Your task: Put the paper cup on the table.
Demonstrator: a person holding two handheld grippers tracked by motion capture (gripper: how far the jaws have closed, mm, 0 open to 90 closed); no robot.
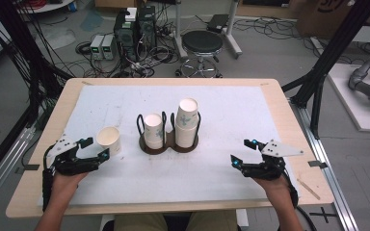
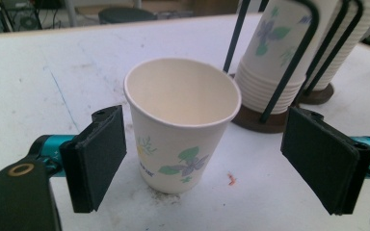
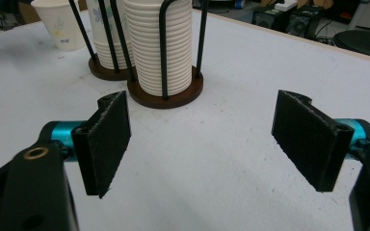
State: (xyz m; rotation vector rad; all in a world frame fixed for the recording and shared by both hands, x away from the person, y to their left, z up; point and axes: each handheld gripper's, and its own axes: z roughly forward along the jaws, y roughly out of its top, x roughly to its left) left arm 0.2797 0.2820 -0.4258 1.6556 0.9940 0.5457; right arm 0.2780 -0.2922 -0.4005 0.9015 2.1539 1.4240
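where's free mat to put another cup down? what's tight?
Free: the white mat between the cup holder and right gripper, and the strip in front of the holder. Tight: the left side, where the single paper cup stands between the open left gripper and holder.

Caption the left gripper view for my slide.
Open left gripper flanks an upright, empty paper cup standing free on the white table, cup holder behind.

A single cup [image 1: 109,139] stands on the table [image 1: 38,144], left of the cup holder [image 1: 168,144].
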